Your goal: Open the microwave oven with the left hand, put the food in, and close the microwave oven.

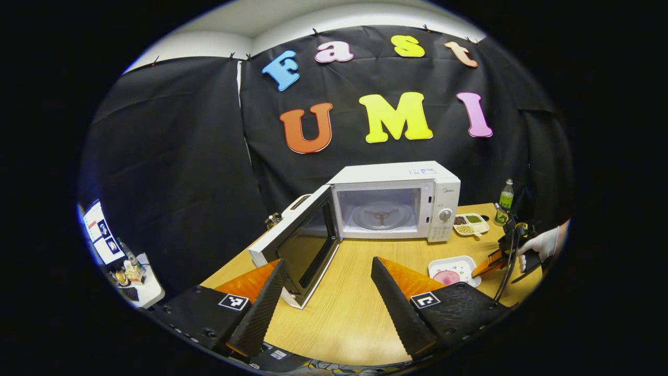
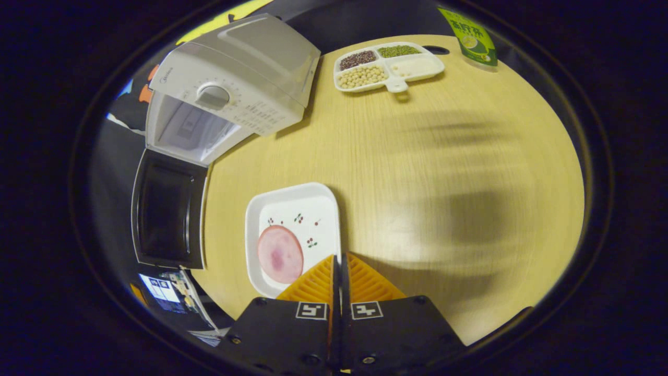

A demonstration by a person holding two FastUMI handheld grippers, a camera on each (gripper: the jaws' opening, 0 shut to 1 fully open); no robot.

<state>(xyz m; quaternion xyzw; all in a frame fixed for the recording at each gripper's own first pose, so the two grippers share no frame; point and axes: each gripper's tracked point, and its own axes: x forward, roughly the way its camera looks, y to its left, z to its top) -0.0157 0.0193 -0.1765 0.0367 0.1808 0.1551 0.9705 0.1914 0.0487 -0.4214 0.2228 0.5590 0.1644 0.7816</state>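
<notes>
two views, one landmark: the microwave oven (image 1: 391, 201).

left gripper view: microwave oven at the back of the wooden table (image 1: 344, 308), its door (image 1: 297, 245) swung wide so the turntable (image 1: 382, 215) is reachable. left gripper (image 1: 329, 292) in front of the oven, fingers spread wide, holding nothing; likely backed off to leave the opening free. white plate (image 1: 453, 269) with its ham slice (image 1: 446, 277) front-right of the oven; right gripper (image 1: 482, 267) at its edge, in a gloved hand (image 1: 543, 244).

right gripper view: right gripper (image 2: 340, 271) fingers pinched together on the plate's (image 2: 297, 219) near rim, a hold for lifting; ham slice (image 2: 280, 254) lies flat, not yet inside. divided tray of beans (image 2: 389, 63) beside the oven (image 2: 229, 89).
</notes>
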